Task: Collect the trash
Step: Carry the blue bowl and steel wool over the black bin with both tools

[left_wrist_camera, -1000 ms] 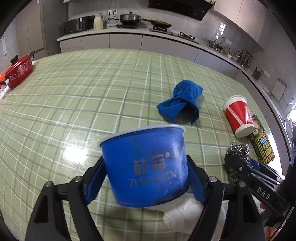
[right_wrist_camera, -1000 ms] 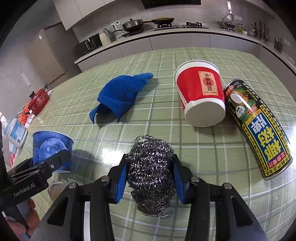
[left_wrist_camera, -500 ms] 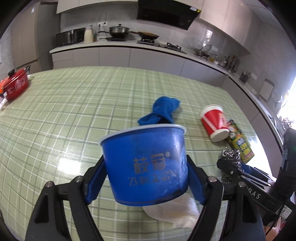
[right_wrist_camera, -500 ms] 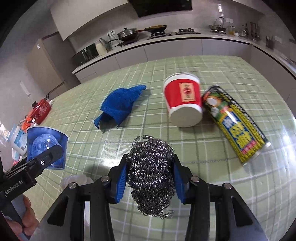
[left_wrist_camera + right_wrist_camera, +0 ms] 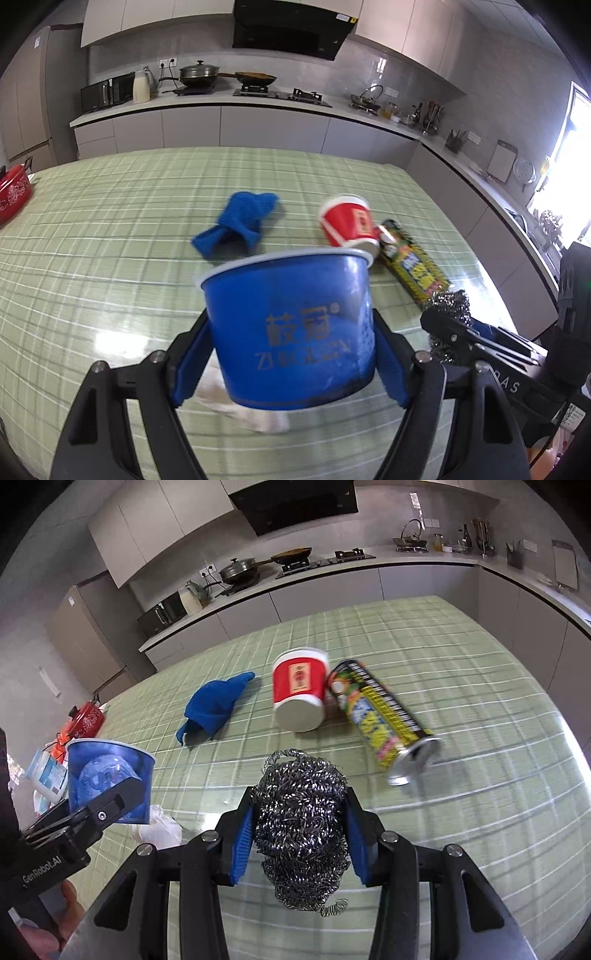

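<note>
My left gripper (image 5: 291, 354) is shut on a blue paper cup (image 5: 295, 332) and holds it well above the table; the cup also shows in the right wrist view (image 5: 110, 771), with crumpled clear plastic inside. My right gripper (image 5: 301, 834) is shut on a steel wool scrubber (image 5: 301, 834), also lifted; the scrubber shows in the left wrist view (image 5: 448, 317). On the green checked table lie a red paper cup (image 5: 299, 694) on its side, a yellow-and-black can (image 5: 380, 720), a blue cloth (image 5: 214, 705) and a white crumpled tissue (image 5: 251, 410).
A red pot (image 5: 11, 192) stands at the table's far left edge. White packets (image 5: 48, 775) lie near it. A kitchen counter (image 5: 258, 103) with a stove and pans runs behind the table. The table's right edge (image 5: 491, 280) is near the can.
Both grippers have risen and pulled back from the table with their loads; the table objects look smaller and farther. The tissue stays on the table below the blue cup.
</note>
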`<state>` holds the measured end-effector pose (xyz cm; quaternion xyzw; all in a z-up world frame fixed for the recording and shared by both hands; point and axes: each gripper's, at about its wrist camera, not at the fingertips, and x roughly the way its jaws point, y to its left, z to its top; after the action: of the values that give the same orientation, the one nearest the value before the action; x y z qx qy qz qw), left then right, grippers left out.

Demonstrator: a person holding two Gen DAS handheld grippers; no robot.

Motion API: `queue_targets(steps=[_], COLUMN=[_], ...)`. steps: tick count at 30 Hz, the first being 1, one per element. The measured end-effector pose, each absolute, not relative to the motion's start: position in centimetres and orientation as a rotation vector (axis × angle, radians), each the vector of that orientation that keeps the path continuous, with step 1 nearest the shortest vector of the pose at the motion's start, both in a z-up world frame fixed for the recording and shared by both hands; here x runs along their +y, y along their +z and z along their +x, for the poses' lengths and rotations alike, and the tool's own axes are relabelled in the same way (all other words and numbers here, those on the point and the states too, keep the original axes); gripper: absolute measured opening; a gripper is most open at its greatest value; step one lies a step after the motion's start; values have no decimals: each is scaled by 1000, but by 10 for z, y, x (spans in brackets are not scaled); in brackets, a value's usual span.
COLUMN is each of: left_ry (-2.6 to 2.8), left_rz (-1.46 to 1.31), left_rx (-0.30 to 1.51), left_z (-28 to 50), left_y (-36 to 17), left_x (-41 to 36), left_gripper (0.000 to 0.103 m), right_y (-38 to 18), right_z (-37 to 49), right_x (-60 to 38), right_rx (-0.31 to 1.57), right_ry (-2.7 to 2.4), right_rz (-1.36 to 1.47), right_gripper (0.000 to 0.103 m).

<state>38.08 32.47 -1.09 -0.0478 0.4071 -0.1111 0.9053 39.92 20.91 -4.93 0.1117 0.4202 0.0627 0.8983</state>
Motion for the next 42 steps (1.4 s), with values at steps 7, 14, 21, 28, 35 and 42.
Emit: queue_targets(steps=[7, 14, 21, 28, 35, 42], left_ry=[-204, -236, -309, -400, -444, -440], left_rz=[-128, -140, -94, -83, -54, -43], left_rx=[859, 883, 893, 901, 910, 879], left_z=[356, 334, 329, 328, 319, 315], left_y=[-16, -22, -20, -27, -27, -19], left_x=[251, 177, 133, 100, 67, 18], left_gripper=[79, 79, 79, 79, 79, 79], right_y=[-40, -32, -28, -32, -33, -23], right_z=[377, 356, 337, 319, 296, 286], right_x=[137, 59, 14, -18, -57, -107], right_rx=[866, 866, 848, 867, 856, 834], right_ry=[181, 175, 119, 28, -35, -29], right_rz=[227, 231, 289, 327, 389, 398], right_gripper=[47, 47, 47, 47, 47, 47])
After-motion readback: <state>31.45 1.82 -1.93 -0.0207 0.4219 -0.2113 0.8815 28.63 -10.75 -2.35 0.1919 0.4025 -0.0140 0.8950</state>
